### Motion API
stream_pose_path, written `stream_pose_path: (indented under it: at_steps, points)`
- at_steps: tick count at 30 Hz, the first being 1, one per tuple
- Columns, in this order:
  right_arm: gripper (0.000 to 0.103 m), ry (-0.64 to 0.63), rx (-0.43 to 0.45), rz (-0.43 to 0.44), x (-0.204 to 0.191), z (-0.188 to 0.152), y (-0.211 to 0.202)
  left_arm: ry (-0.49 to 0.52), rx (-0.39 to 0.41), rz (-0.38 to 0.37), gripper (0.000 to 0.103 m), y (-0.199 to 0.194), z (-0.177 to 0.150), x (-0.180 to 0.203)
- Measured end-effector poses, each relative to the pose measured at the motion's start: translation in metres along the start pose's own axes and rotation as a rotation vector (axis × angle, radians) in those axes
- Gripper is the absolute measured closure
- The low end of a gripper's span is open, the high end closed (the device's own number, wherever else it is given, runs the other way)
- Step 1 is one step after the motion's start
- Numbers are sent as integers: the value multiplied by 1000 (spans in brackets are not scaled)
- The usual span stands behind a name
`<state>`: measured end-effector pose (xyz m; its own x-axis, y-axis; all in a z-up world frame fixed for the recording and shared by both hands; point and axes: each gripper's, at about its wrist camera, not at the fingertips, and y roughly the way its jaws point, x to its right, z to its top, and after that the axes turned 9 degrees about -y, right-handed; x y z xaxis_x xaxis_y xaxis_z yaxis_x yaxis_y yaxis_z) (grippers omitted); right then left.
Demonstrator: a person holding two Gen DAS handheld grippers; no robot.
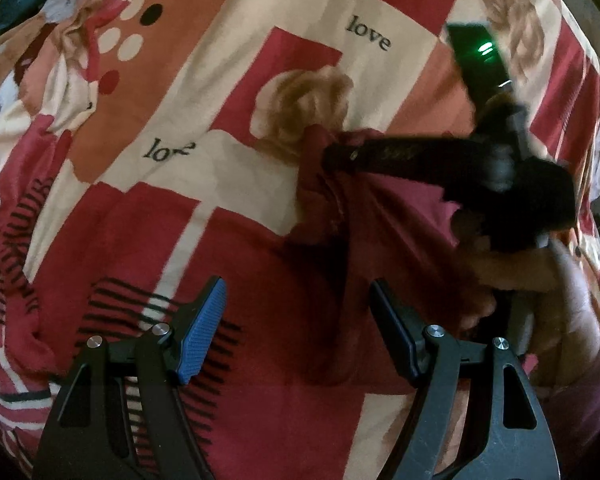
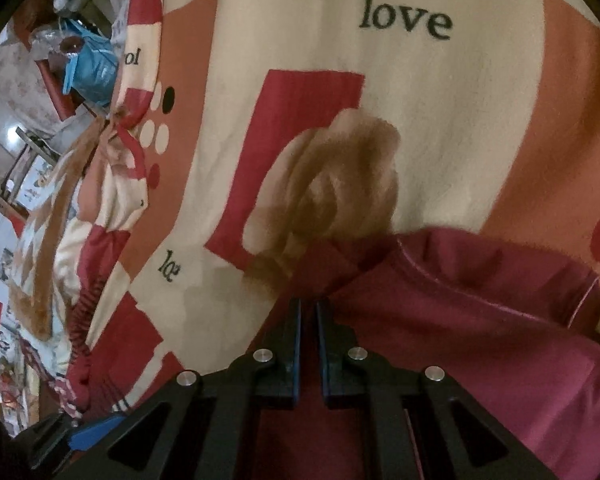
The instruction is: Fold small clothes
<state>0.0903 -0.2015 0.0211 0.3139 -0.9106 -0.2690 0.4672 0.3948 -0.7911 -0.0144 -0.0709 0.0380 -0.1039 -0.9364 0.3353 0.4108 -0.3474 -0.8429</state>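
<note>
A dark red garment (image 2: pixel 480 320) lies on a bed covered by a patterned bedsheet (image 2: pixel 440 120) printed with roses, red and orange blocks and the word "love". The right gripper (image 2: pixel 309 308) has its jaws pressed close together on a bunched edge of the garment, just at the foot of a printed rose; in the left wrist view the same gripper (image 1: pixel 334 156) reaches in from the right with the cloth gathered and puckered at its tip. The person's hand (image 1: pixel 540 280) holds that tool from below.

The left gripper (image 1: pixel 296 300) hovers above the near part of the garment (image 1: pixel 320 280) with its jaws standing wide apart and nothing between them; its blue pad faces inward over the red cloth. A piece with thin dark stripes (image 1: pixel 148 320) shows beneath its left finger, though whether that belongs to the same garment or to the bedding cannot be told.

As to progress, the fold seems to be at an early stage. The garment looks rumpled rather than squared, with a rolled hem or seam curving across it and no neat stacked layers visible. One corner or edge is secured; what appears left is for the free gripper to take a second hold, then for the cloth to be drawn over itself and smoothed flat. Clutter, including a blue bag (image 2: pixel 92 76), sits well apart beyond the bed's far edge.
</note>
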Motion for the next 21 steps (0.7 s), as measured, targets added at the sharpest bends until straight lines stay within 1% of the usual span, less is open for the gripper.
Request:
stream_pose_path:
  at_steps: [2,3,4,6,8,9,10,13,15,16,18,21]
  points:
    - [96,22,27,38,6,-1,-17,16,-1,-3,29,0,0,1]
    - [97,26,44,35,8,-2,-26,21,1,-1,29,0,0,1]
    - [97,26,62,16,10,-3,-34,23,1,2,29,-1,0,0]
    - [96,34,99,-51,16,-5,-47,20,-4,4,29,0,0,-1]
    - [86,54,101,-87,23,-5,-47,18,-5,9,29,1,1,-2]
    - [70,63,78,-106,25,-5,-42,20,-5,14,29,1,1,-3]
    - [63,65,56,-124,27,-5,-37,22,-5,18,29,2,1,-2]
    - [63,6,12,-145,19,-5,-13,26,-7,22,29,3,3,-1]
    - [63,-34,-18,-194,14,-5,4,30,-8,29,29,4,3,0]
    - [63,-45,-11,-213,13,-5,6,29,-9,31,29,4,4,0]
    - [64,-42,-14,-214,14,-3,1,29,-9,28,29,4,5,2]
    - [64,-31,-9,-185,15,-8,-20,39,-5,33,29,4,4,4]
